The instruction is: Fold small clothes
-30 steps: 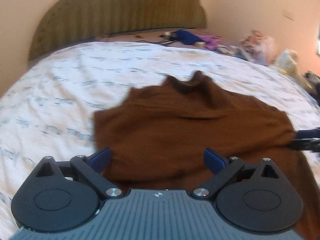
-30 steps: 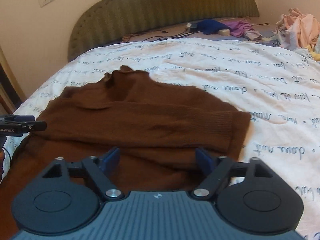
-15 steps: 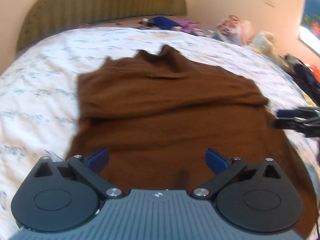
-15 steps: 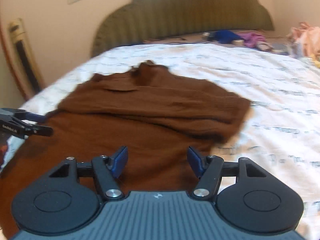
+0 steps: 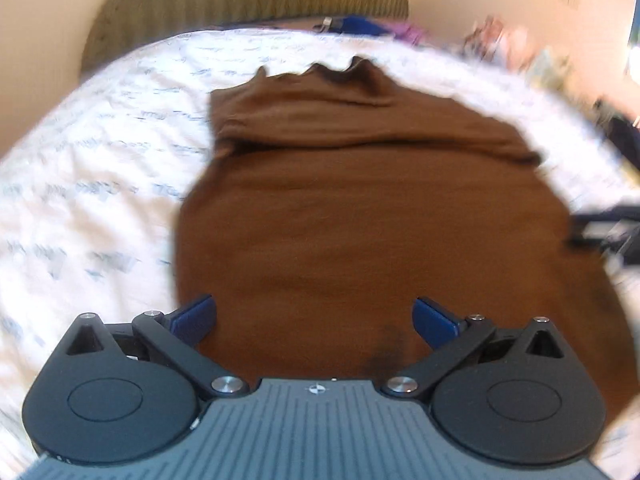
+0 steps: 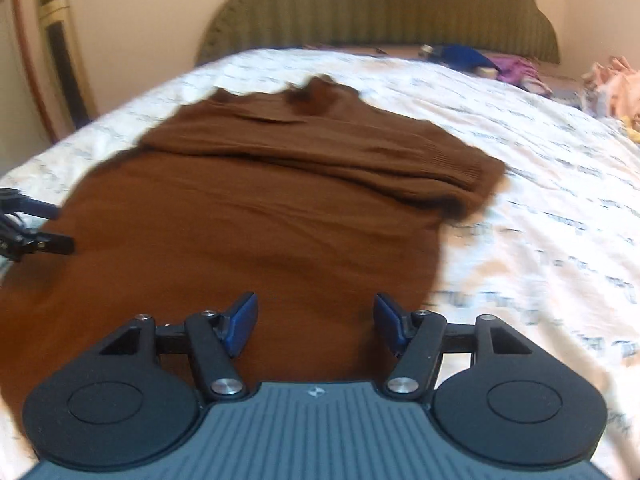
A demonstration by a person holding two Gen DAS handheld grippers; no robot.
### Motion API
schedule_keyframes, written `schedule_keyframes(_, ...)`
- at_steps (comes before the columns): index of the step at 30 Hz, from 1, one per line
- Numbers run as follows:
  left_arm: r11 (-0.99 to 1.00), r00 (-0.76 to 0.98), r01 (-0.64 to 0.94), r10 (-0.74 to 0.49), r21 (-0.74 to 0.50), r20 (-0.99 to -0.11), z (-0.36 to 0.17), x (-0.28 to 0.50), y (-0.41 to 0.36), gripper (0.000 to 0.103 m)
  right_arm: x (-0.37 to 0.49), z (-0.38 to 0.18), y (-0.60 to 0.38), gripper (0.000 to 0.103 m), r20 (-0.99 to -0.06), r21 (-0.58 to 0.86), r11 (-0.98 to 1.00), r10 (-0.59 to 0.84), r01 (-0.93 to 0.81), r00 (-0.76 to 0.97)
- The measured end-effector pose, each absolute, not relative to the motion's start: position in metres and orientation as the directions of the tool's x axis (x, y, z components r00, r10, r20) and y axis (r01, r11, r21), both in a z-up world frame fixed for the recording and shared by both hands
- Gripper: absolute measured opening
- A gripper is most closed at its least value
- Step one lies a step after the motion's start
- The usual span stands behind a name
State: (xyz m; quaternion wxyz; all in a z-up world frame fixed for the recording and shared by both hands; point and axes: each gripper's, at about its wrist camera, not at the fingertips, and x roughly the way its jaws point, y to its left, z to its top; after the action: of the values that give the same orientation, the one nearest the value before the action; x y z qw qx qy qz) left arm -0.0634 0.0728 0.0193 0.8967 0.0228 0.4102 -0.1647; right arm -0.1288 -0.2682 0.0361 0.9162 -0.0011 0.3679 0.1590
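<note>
The brown sweater [image 6: 256, 216] lies flat on the bed [image 6: 540, 200], filling mid-frame, its sleeves already folded across the chest. Since a second ago both grippers have slid toward its near hem. The right gripper [image 6: 316, 320] has narrowed its fingers, apart and empty; the left gripper [image 5: 314, 318] stays wide apart, so a hem grasp looks next.

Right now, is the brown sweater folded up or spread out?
Partly folded: the brown sweater has both sleeves folded across its chest, but its body lies flat, full length.
</note>
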Motion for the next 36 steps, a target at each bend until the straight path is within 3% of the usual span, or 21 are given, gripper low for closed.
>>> schedule_keyframes(3,0.93,0.567,0.36,-0.278,-0.07,-0.776,0.009,-0.088,0.059,0.103,-0.146,0.024,-0.235,0.062,-0.704,0.112,0.933,0.317,-0.342,0.636)
schedule_keyframes(5,0.914,0.597,0.403,-0.225,0.046,-0.77,-0.004,-0.106,0.05,0.103,-0.168,0.014,-0.222,0.063,-0.698,-0.016,0.934,0.245,-0.357,0.672)
schedule_keyframes(11,0.903,0.585,0.426,-0.225,0.059,-0.779,-0.001,-0.128,0.076,0.103,-0.23,0.009,-0.261,0.063,-0.67,0.027,0.956,0.234,-0.291,0.705)
schedule_keyframes(14,0.917,0.572,0.398,-0.212,0.042,-0.793,0.005,-0.138,0.093,0.103,-0.248,0.013,-0.269,0.063,-0.681,0.036,0.961,0.225,-0.275,0.696)
schedule_keyframes(21,0.971,0.581,0.195,-0.228,-0.138,-0.782,0.026,-0.175,0.156,0.103,-0.277,0.028,-0.289,0.064,-0.656,0.159,0.97,0.243,-0.185,0.714)
schedule_keyframes(24,0.95,0.643,0.239,-0.309,-0.2,-0.701,0.038,-0.184,0.156,0.103,-0.286,0.033,-0.279,0.065,-0.623,0.041,0.979,0.183,-0.202,0.76)
schedule_keyframes(28,0.911,0.643,0.364,-0.395,-0.192,-0.656,0.043,-0.182,0.104,0.103,-0.27,0.037,-0.246,0.064,-0.607,0.11,0.947,0.304,-0.301,0.735)
schedule_keyframes(32,0.921,0.56,0.38,-0.298,-0.08,-0.773,0.003,-0.181,0.063,0.103,-0.27,0.015,-0.214,0.064,-0.688,0.004,0.942,0.246,-0.336,0.682)
schedule_keyframes(34,0.901,0.606,0.432,-0.263,0.033,-0.751,-0.004,-0.198,0.059,0.103,-0.279,0.014,-0.227,0.064,-0.693,0.041,0.945,0.262,-0.326,0.672)
schedule_keyframes(36,0.911,0.593,0.413,-0.249,0.023,-0.765,-0.001,-0.207,0.066,0.103,-0.29,0.017,-0.235,0.064,-0.716,0.039,0.94,0.262,-0.338,0.647)
